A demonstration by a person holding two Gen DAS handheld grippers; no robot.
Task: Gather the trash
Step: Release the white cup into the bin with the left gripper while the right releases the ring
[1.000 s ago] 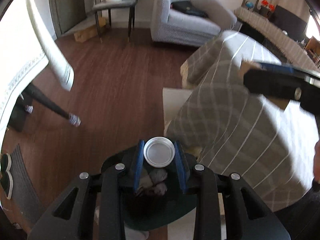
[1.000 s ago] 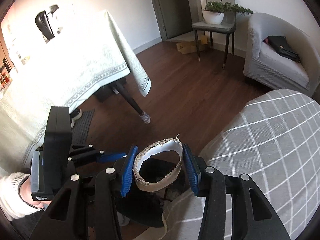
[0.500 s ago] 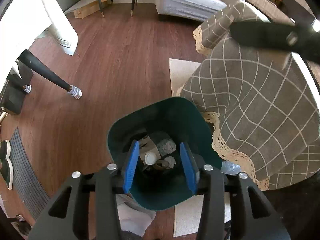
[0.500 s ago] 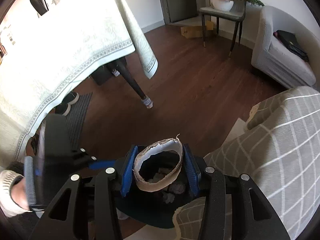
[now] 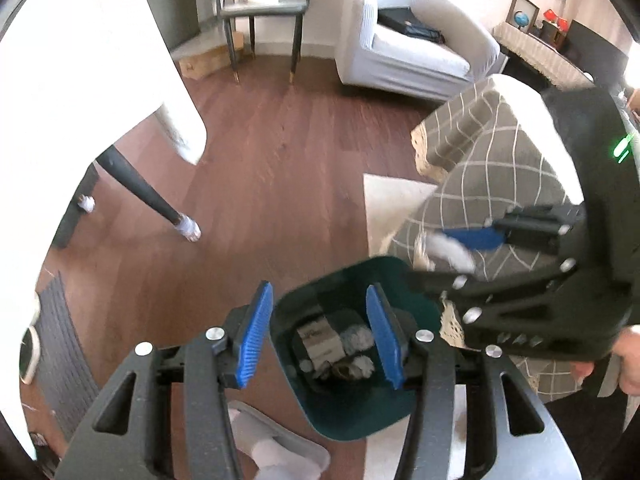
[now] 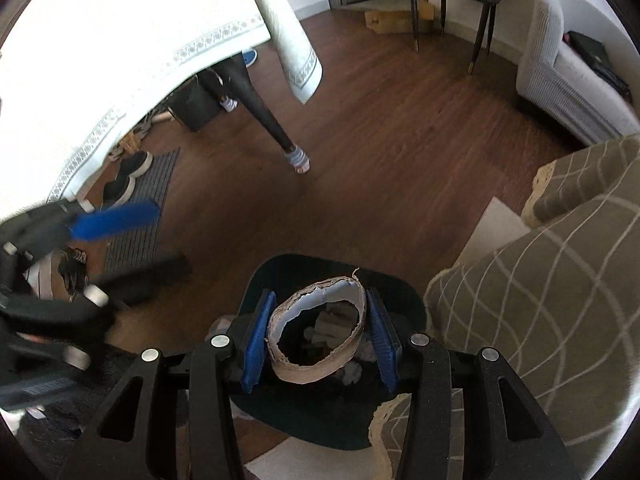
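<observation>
A dark green trash bin (image 5: pixel 352 416) stands on the floor below both grippers, holding a small box, crumpled paper and a white cap. My left gripper (image 5: pixel 318 336) is open and empty over the bin's left rim. My right gripper (image 6: pixel 316 336) is shut on a torn cardboard ring (image 6: pixel 316 364) and holds it right above the bin (image 6: pixel 328 268). The right gripper also shows in the left wrist view (image 5: pixel 460 248), blurred, at the right. The left gripper shows blurred in the right wrist view (image 6: pixel 116 216), at the left.
A grey checked cloth covers a low seat (image 5: pixel 492 176) right of the bin. A white-clothed table (image 6: pixel 132 40) with a dark leg (image 6: pixel 268 116) stands to the left. A doormat with shoes (image 6: pixel 132 184), an armchair (image 5: pixel 404 56) and a small side table (image 5: pixel 264 12) lie beyond.
My left gripper let the white cap fall into the bin and now stands open, shifted left. My right gripper moved over the bin with the cardboard ring.
</observation>
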